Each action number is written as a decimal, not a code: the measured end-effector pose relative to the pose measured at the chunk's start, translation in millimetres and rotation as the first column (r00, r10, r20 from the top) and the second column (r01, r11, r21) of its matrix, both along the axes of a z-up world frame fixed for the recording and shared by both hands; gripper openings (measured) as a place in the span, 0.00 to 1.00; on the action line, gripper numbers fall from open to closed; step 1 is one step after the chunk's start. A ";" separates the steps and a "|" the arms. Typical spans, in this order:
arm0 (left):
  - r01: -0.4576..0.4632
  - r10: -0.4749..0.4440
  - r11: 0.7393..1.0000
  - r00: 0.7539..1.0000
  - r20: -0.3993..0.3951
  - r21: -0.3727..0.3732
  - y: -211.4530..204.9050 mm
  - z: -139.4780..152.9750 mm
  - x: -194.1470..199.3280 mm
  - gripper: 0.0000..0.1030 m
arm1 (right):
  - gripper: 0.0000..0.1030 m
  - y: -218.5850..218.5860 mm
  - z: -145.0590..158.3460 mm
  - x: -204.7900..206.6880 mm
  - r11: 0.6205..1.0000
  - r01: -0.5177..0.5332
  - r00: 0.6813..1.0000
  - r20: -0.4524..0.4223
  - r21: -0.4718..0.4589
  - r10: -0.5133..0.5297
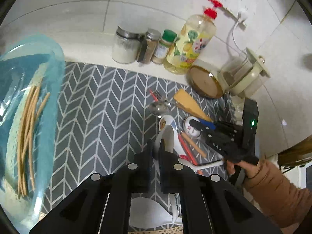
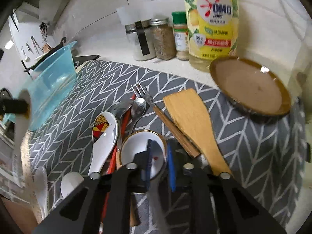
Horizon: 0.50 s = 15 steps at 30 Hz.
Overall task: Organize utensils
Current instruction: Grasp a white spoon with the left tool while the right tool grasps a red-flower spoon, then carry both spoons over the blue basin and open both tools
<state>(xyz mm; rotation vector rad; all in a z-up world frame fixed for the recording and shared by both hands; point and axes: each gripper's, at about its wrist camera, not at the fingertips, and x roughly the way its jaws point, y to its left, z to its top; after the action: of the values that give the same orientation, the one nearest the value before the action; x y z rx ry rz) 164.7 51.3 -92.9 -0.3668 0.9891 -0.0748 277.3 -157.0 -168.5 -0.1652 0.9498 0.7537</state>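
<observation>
White ladle (image 1: 165, 136) is pinched between the nearly closed left gripper (image 1: 156, 150); only the right view shows the right gripper (image 2: 159, 156), seemingly part-open over a small bowl (image 2: 143, 152) among utensils

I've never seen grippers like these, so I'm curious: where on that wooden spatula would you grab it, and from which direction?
Probably by the narrow handle of the wooden spatula, near the right gripper, coming down from above. The handle tapers slim enough for the jaws to straddle, while the blade is wide and flat against the grey mat. The wooden-handled fork lies close along its left side, so closing across the handle needs care.
</observation>
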 end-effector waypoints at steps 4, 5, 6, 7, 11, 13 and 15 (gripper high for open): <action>-0.011 0.011 1.000 0.999 0.040 -0.012 12.8 17.5 -7.5 0.06 | 0.07 -20.9 19.9 -4.2 0.992 0.095 0.995 -0.003 0.087 -0.096; -0.016 0.017 1.000 0.999 0.046 -0.015 18.3 22.1 -9.4 0.06 | 0.07 -25.3 24.3 -5.7 0.987 0.112 0.994 -0.005 0.116 -0.112; -0.024 0.024 1.000 0.998 0.052 -0.015 22.0 24.3 -9.8 0.06 | 0.07 -30.9 32.7 -7.9 0.979 0.137 0.990 0.001 0.152 -0.139; -0.031 0.032 0.999 0.998 0.061 -0.018 27.3 28.2 -11.5 0.06 | 0.07 -34.4 38.2 -10.0 0.973 0.151 0.988 0.006 0.172 -0.155; -0.058 0.061 0.998 0.993 0.105 -0.031 49.0 46.2 -19.9 0.06 | 0.07 -35.9 71.5 -15.6 0.947 0.203 0.975 0.038 0.248 -0.219; -0.081 0.086 0.996 0.988 0.131 -0.040 66.1 59.3 -26.7 0.06 | 0.07 -27.1 94.2 -17.8 0.938 0.197 0.973 0.062 0.285 -0.223; -0.103 0.108 0.994 0.981 0.161 -0.040 86.5 73.8 -35.3 0.06 | 0.07 -8.7 123.6 -20.3 0.929 0.175 0.970 0.106 0.325 -0.220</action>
<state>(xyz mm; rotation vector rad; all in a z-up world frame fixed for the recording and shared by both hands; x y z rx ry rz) 129.4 137.7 -19.1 -0.4347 0.8065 -0.0232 257.0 -165.8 -44.9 0.1540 0.6888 0.6857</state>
